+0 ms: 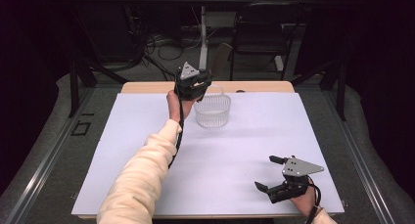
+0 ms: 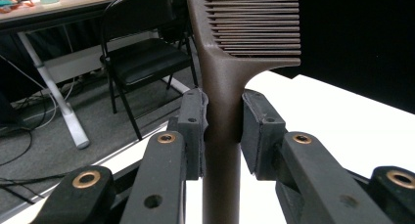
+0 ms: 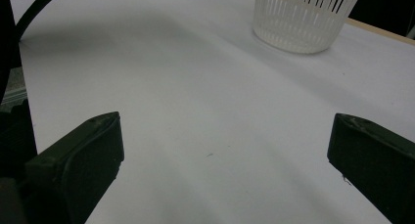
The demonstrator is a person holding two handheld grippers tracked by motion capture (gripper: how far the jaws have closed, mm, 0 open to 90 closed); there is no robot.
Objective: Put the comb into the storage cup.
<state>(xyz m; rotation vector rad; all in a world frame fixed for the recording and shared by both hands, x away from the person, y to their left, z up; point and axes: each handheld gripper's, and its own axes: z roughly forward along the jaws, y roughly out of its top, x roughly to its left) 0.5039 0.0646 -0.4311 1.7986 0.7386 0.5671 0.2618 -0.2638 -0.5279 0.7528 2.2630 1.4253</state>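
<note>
Standing upright between the pads of the left gripper (image 2: 222, 136), the dark brown comb (image 2: 230, 62) shows a thick handle and fine, close-set teeth; it is clamped by the handle, held above the table's far edge beside the white slotted basket (image 1: 212, 111). The left forearm stretches forward, raised. The right gripper (image 1: 274, 174) rests low near the white table (image 1: 244, 145)'s front edge, jaws spread wide around nothing.
</note>
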